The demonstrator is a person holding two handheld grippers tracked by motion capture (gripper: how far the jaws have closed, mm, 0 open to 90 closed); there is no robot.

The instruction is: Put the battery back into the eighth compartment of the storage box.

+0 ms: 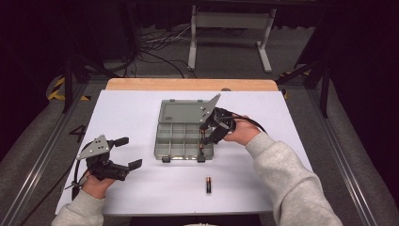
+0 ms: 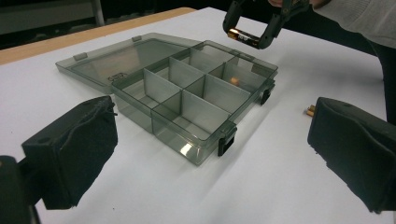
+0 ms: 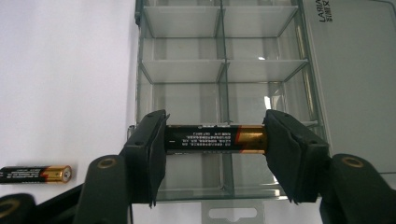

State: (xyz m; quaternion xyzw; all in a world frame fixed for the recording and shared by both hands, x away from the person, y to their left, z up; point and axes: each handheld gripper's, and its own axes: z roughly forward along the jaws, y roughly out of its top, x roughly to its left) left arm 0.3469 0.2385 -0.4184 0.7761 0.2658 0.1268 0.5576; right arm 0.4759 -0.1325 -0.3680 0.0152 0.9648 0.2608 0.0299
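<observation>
Table (image 1: 141,188): battery (image 3: 215,139) (gripped) over organiser (image 3: 224,70)

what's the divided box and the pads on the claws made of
Box: looks like smoky see-through hard plastic, glossy; the table shows through its walls and they catch glare. Pads on the left claw: black and matte with ragged edges, probably foam or soft rubber.

Dark room, grey carpet (image 1: 226,52), white stand (image 1: 230,21)

Lab-like recording space: dark curtains (image 1: 28,56), floor cables (image 1: 155,47), white-topped table (image 1: 131,108).
</observation>
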